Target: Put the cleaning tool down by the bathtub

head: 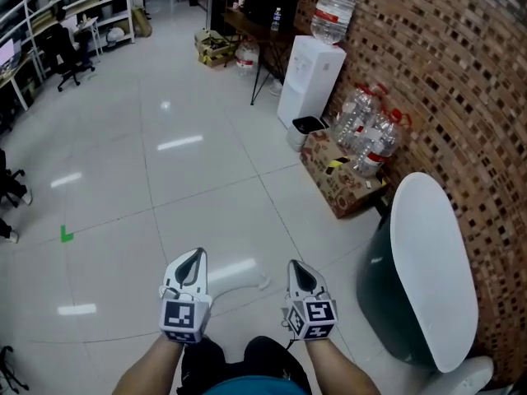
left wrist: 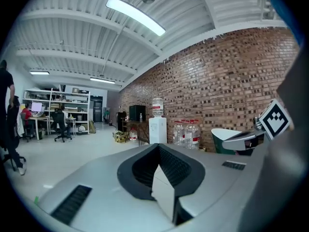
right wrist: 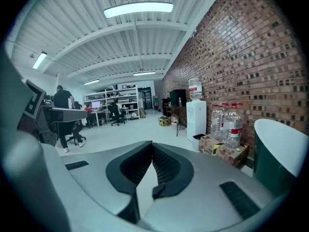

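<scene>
The bathtub [head: 428, 278] stands at the right against the brick wall, with a white inside and a dark green outer shell; it also shows in the left gripper view [left wrist: 227, 135] and the right gripper view [right wrist: 282, 149]. No cleaning tool shows in any view. My left gripper [head: 191, 258] and right gripper [head: 298, 268] hang side by side over the bare floor, left of the tub. Both are shut with nothing between their jaws [left wrist: 157, 147] [right wrist: 152, 144].
Along the brick wall beyond the tub sit a cardboard box [head: 339, 181], big water bottles [head: 370, 130], a small bin [head: 307, 127] and a water dispenser [head: 311, 66]. A green tape mark [head: 66, 234] lies on the tiled floor. Desks and office chairs [head: 66, 52] stand far left.
</scene>
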Tool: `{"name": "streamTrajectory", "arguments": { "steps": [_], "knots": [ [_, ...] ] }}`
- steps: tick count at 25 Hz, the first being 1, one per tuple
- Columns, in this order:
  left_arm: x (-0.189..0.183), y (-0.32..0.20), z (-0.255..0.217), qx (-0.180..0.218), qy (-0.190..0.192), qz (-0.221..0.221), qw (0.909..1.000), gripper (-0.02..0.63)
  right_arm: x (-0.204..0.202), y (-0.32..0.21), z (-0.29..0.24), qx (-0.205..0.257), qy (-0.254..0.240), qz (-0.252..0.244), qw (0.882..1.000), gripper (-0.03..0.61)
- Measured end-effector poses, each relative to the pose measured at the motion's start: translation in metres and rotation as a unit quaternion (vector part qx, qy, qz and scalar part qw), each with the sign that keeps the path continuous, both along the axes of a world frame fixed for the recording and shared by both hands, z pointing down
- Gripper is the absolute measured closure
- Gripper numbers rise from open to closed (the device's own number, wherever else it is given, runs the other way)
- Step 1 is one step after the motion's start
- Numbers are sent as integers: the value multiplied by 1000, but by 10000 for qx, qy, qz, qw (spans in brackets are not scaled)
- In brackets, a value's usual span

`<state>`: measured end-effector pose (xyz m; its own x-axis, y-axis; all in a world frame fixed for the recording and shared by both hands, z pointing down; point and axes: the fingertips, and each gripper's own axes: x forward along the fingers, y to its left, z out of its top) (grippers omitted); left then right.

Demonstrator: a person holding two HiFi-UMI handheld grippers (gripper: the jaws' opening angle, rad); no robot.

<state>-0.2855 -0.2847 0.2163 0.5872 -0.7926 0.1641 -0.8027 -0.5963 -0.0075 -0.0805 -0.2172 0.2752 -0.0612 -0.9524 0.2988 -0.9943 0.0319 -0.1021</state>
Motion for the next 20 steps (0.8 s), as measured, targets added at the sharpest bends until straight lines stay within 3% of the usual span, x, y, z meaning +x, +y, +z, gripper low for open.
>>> {"name": "streamTrajectory", "arguments": {
  "steps": [6, 12, 20],
  "knots": [
    [-22, -43, 99, -98, 71, -352, 9993, 607, -4, -39, 109, -343, 45, -259, 9991, 567],
    [-42, -73, 209, -138, 74, -533, 9985, 607, -36, -58, 225, -492, 156, -869, 9949, 521],
    [-45, -100, 362, -249, 126, -606, 9978, 607, -49, -81, 419, -800, 496, -1454, 9849, 471]
  ]
}}
